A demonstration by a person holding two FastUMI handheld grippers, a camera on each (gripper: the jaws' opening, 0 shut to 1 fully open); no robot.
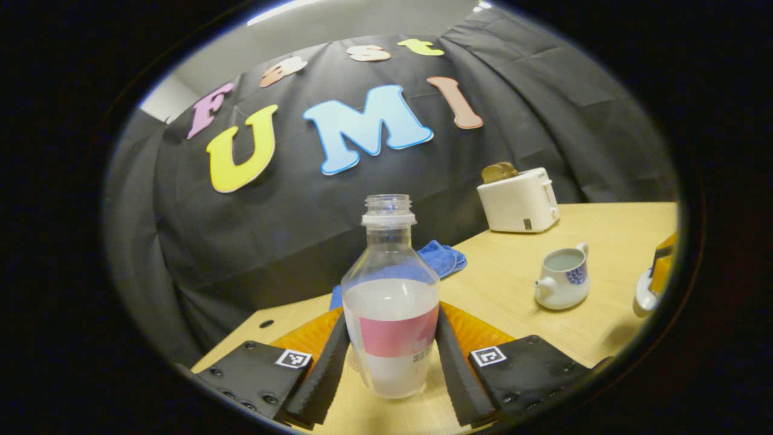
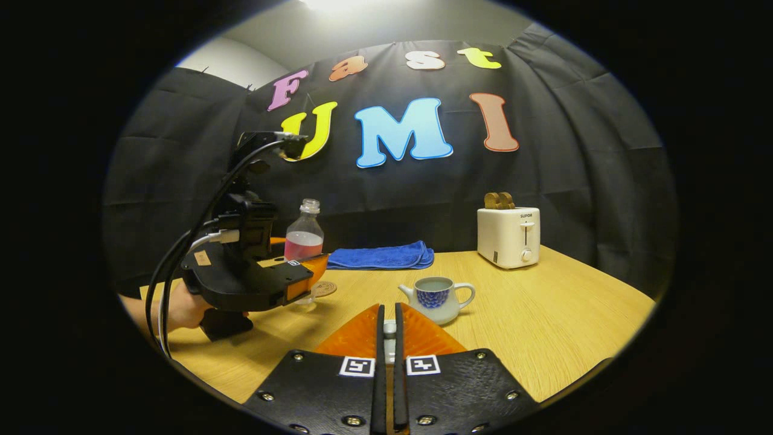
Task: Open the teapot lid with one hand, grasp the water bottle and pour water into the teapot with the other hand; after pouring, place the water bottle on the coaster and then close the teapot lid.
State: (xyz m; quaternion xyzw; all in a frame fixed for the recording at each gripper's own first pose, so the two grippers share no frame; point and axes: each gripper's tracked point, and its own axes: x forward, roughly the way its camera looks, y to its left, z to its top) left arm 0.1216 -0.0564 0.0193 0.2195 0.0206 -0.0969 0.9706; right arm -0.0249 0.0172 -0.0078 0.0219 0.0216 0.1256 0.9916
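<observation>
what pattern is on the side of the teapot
A blue scale-like patch on the white teapot, clearest in the right gripper view.

The left claw [image 1: 391,362] is spread apart low over the bench [image 1: 519,284], a finger on either side of the water bottle [image 1: 391,302]; whether both fingers press on it cannot be told. In the right gripper view the same claw [image 2: 305,272] sits level at the left, cables arching from its top, with a hand [image 2: 181,311] gripping its handle from below. The right claw [image 2: 386,329] points straight ahead, level, with its two fingers drawn close together, a narrow gap between them in which a small pale thing sits near the tips; what it is cannot be told.
</observation>
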